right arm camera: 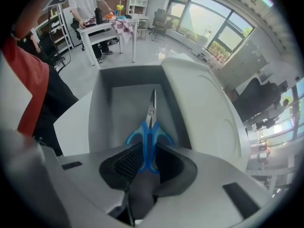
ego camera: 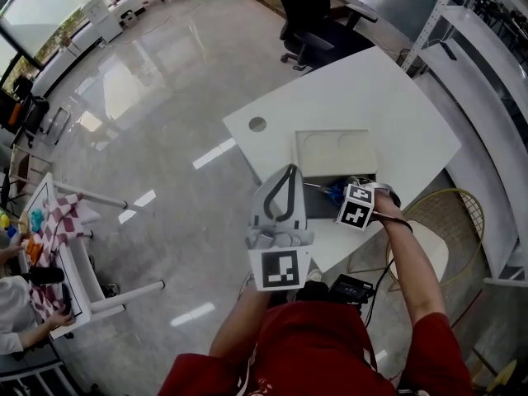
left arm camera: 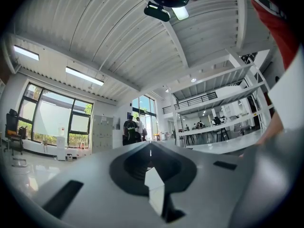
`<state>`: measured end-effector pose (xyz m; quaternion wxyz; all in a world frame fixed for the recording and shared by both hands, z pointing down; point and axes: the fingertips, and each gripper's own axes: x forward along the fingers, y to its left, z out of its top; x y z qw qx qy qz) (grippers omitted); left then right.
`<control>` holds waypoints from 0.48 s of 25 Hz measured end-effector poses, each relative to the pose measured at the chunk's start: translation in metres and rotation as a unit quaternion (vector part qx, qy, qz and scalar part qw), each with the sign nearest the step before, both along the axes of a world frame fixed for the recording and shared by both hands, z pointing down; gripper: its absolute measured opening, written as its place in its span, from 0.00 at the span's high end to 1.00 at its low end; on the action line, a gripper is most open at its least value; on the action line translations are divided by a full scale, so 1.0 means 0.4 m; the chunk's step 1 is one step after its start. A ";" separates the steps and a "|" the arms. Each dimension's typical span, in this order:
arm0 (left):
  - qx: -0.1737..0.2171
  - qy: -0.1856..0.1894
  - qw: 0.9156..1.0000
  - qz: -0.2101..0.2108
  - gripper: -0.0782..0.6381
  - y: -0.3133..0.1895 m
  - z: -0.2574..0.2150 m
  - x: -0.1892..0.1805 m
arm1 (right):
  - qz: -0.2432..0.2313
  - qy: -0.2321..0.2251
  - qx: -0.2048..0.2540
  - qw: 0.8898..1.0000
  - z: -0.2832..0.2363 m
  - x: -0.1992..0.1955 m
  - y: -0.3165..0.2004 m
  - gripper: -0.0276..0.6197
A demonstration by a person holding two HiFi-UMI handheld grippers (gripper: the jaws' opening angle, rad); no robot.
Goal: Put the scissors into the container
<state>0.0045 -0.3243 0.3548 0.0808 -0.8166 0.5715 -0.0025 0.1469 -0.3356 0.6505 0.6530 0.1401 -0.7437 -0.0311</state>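
**Left claw**: clenched. The jaws meet at their tips and nothing is between them. The claw is raised clear of the bench and aimed upward at the ceiling. In the head view it is just left of the right claw, apart from it and from the container.

**Right claw**: grasping the scissors. The jaws bear on the blue handle loops from both sides. The handles sit between the jaws. The closed steel blades project straight ahead of the claw tips.

**Container**: a grey open box directly ahead of and below the right claw.
- The blades point into its opening, with the tips over the grey floor of the box.
- Contact between the tips and that floor cannot be determined.
- The handles are at the level of the near wall, still within the claw.

**Lid**: white and lying open. It is to the right of the right claw in the right gripper view and adjoins the long side of the container.

**Bench**: white. It carries the container and lid near the edge closest to the person.
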 end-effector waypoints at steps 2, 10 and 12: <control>-0.003 0.001 1.000 -0.001 0.88 -0.006 0.005 -0.003 | 0.002 -0.002 -0.003 1.000 0.007 -0.006 -0.003 0.82; -0.009 0.011 1.000 -0.002 0.88 -0.010 0.013 -0.023 | 0.007 0.021 -0.021 1.000 0.041 -0.007 0.012 0.82; -0.010 0.011 1.000 -0.002 0.88 -0.010 0.018 -0.027 | 0.012 0.021 -0.024 0.999 0.046 -0.005 0.013 0.82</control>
